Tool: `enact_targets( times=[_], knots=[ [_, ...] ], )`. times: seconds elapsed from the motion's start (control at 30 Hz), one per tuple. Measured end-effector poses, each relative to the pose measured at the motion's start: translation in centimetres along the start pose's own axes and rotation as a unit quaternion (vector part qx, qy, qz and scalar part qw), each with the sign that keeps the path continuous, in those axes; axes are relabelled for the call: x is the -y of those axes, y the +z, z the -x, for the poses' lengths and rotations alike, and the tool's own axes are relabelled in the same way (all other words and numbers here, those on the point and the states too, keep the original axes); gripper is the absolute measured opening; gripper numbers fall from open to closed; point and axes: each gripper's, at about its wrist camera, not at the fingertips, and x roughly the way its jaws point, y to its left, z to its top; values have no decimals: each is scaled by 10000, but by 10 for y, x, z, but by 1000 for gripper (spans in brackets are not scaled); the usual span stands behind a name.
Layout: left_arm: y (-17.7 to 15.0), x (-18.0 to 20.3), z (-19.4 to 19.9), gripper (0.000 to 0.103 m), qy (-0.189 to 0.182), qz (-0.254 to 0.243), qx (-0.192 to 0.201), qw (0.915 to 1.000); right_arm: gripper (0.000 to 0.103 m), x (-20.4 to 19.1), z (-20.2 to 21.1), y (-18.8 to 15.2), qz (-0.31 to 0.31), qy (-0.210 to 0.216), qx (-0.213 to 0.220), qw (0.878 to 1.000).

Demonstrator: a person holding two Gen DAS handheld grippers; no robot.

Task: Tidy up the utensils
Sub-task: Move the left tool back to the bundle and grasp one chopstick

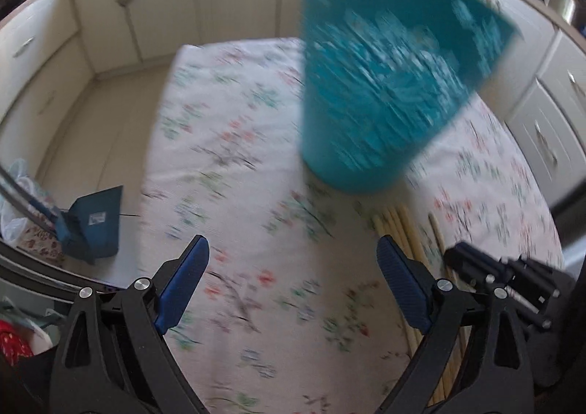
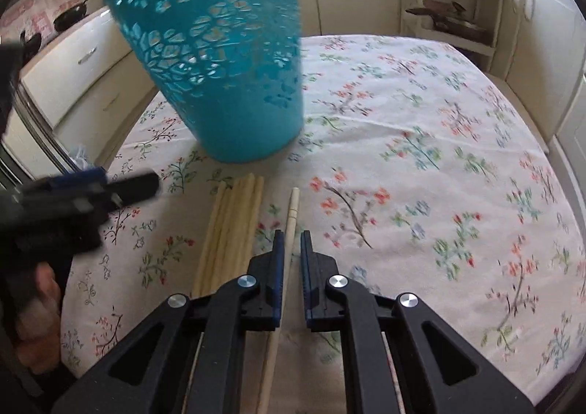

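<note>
While our right gripper (image 2: 291, 241) hangs over the flowered desk (image 2: 421, 165), one pale chopstick (image 2: 291, 216) lies between its nearly shut fingers.
We cannot tell whether the pads press it. Our left gripper (image 1: 293, 267) stands wide apart, empty; a chopstick bundle (image 2: 234, 223) lies just left, before the teal basket (image 2: 219, 58).
</note>
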Motion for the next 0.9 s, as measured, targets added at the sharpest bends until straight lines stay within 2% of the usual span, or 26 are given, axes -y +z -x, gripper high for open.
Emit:
enact_targets(
  times=[0.1,0.3,0.9],
  knots=[
    [-8,16,-7,89,-3,-218,-94,9997,9,11,4,-6,-244,127,23,9996],
    [-14,25,-19,89,-65,-196,-312,9993,9,11,3,-8,-316,269,68,9991],
    [-13,28,-18,89,161,-315,-190,9992,9,15,2,-7,-374,361,100,9986]
  ],
)
